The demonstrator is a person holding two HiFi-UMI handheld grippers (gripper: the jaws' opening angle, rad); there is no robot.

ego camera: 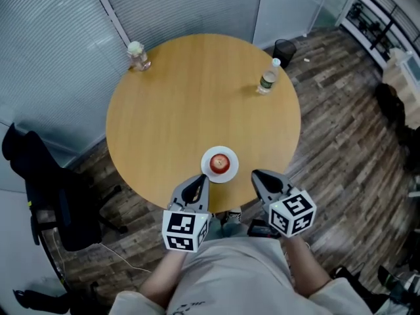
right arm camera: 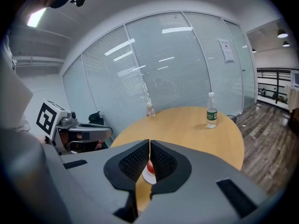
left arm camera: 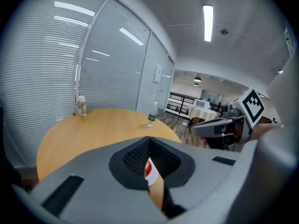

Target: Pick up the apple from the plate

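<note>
Overhead, the round wooden counter (ego camera: 197, 97) fills the middle. The left tool (ego camera: 199, 181) and right tool (ego camera: 259, 176), both closed on nothing, flank the white plate (ego camera: 220, 149). On the plate sits the red apple (ego camera: 220, 163), whole only from the head view; each gripper view shows a sliver.

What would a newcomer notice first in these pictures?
A red apple on a white plate sits at the near edge of a round wooden table. The left gripper and the right gripper, both shut, flank the plate. A bottle stands far right.
</note>
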